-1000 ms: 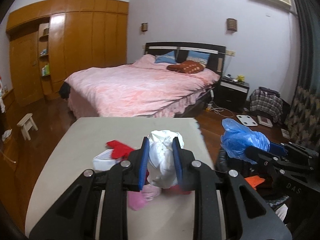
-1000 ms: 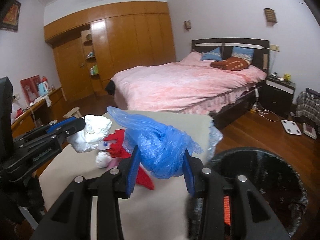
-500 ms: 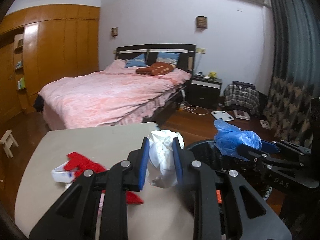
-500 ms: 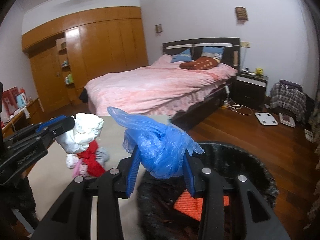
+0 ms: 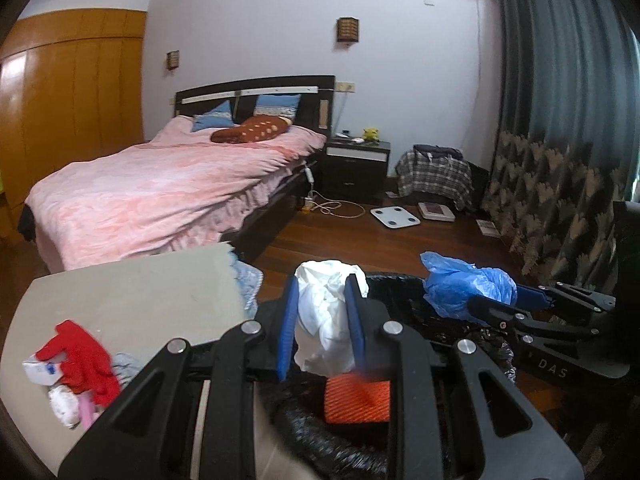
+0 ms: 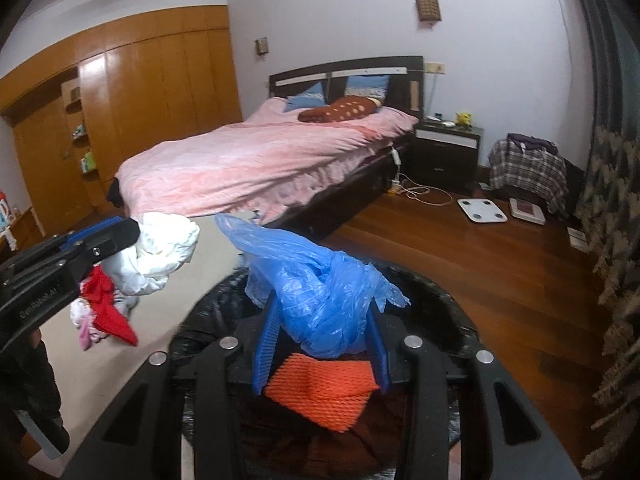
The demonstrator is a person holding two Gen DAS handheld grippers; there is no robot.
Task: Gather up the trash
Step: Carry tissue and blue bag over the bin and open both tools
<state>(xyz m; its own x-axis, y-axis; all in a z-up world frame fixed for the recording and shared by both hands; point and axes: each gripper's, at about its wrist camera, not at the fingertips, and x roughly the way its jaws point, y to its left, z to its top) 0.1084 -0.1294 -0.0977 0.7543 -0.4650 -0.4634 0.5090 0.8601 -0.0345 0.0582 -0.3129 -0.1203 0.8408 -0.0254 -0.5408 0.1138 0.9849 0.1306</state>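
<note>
Crumpled white paper (image 5: 326, 320) pinched by left gripper (image 5: 320, 320); right gripper (image 6: 320, 344) squeezes crinkly blue plastic bag (image 6: 316, 292) (over round black bin (image 6: 448, 308)).

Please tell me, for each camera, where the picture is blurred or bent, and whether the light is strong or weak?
Left wrist view: dim indoor light; fisheye bends the curtain and wardrobe; the bin rim is smeared, while the white wad in the left gripper is fairly sharp. Right wrist view: same bending, dark corners, glare on the wardrobe doors; the blue bag in the right gripper is clear, the bin rim soft.
</note>
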